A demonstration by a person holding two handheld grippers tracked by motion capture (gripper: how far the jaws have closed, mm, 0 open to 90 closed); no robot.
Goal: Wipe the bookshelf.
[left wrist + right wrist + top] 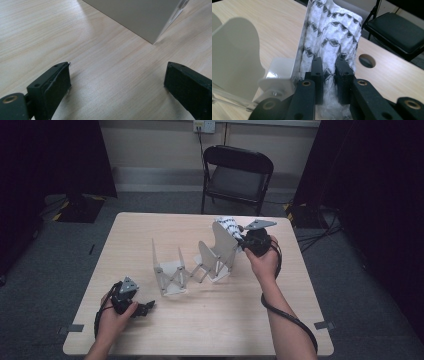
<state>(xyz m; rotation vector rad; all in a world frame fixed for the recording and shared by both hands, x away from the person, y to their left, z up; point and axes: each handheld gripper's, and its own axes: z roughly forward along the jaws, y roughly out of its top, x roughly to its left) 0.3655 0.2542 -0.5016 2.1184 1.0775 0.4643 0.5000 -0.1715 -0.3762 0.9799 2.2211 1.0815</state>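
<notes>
Right tongs (328, 75) are clamped on a white cloth with black zigzag pattern (332, 37), pinching its near edge between both pads. The cloth stands on edge, long axis running up and away from the tongs, pressed flat against the outermost upright plate (300, 45) of the folding white rack (192, 265). In the high view the right tongs (245, 241) sit at the rack's right end, far side of the desk (225, 320), with the cloth (230, 225) poking above that end plate. The relation that matters: cloth is just outside the last plate, on the chair (237, 175) side, not in a slot between two plates, as far as I can tell. If it's meant to go in a slot, it probably has to clear the plate's top edge and shift toward the rack's middle. Left tongs (145, 308) rest low at the near left of the desk, well apart from the cloth, jaws spread wide and empty; their own camera sees bare desk and a corner of the rack's nearest plate (140, 17). The right hand (265, 262) is the one positioned for the move.
</notes>
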